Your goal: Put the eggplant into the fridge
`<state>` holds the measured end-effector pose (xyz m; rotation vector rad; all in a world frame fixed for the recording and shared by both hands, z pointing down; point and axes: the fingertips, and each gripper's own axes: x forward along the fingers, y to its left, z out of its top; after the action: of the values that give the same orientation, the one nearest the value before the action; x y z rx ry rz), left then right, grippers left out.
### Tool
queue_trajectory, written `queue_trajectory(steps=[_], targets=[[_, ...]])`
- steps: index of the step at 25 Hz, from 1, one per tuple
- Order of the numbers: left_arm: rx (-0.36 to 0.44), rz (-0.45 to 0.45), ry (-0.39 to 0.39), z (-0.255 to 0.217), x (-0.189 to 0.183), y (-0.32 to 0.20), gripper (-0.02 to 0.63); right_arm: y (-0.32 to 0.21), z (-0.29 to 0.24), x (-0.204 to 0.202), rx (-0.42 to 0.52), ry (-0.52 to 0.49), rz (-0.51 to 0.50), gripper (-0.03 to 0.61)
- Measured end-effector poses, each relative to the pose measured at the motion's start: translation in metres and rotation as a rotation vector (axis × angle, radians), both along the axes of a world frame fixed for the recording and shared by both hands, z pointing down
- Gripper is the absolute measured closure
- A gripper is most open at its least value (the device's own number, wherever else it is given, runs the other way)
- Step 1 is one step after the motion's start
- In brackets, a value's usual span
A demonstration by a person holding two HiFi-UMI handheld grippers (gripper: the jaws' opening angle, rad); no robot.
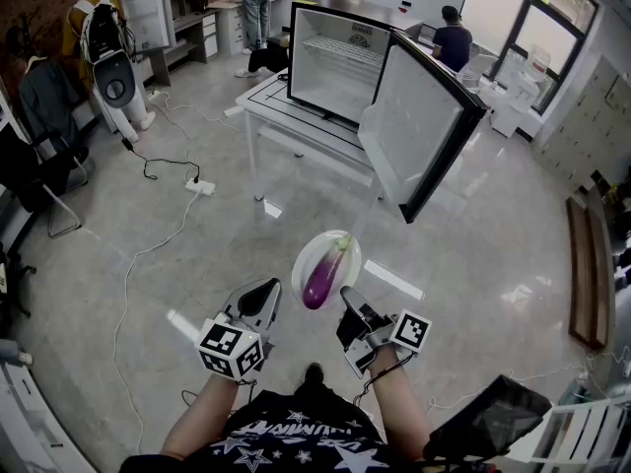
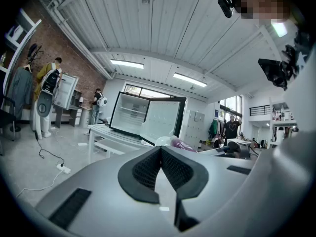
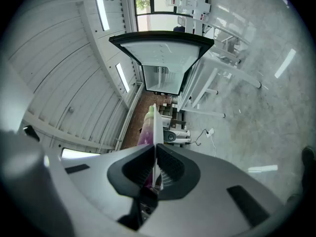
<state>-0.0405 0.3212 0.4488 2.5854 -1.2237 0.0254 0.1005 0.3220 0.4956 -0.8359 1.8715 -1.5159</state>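
A purple eggplant (image 1: 322,277) with a green stem lies on a white plate (image 1: 312,249), carried above the floor. My right gripper (image 1: 348,298) is shut on the plate's near rim. In the right gripper view the plate (image 3: 155,125) shows edge-on between the jaws, with the eggplant (image 3: 145,131) on its left. My left gripper (image 1: 266,294) hovers left of the plate, shut on nothing; its view shows the eggplant (image 2: 182,144) just past the closed jaws. The small fridge (image 1: 340,62) stands ahead on a white table (image 1: 296,126), and its door (image 1: 416,126) swings open to the right.
Wire shelves show inside the fridge (image 2: 130,113). A white cable and power strip (image 1: 200,186) lie on the floor at left. Several people stand at the back near another open fridge (image 1: 146,10). A wooden bench (image 1: 588,269) is at far right.
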Motion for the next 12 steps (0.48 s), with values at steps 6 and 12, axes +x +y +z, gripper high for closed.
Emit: queue_trajectory(steps=[6, 12], targets=[[0.0, -0.003, -0.024, 0.006, -0.012, 0.002, 0.604, 0.006, 0.011, -0.007, -0.056, 0.003, 0.002, 0.558], [0.007, -0.013, -0.044, 0.011, -0.028, 0.002, 0.604, 0.016, 0.019, -0.021, -0.096, -0.01, 0.003, 0.558]])
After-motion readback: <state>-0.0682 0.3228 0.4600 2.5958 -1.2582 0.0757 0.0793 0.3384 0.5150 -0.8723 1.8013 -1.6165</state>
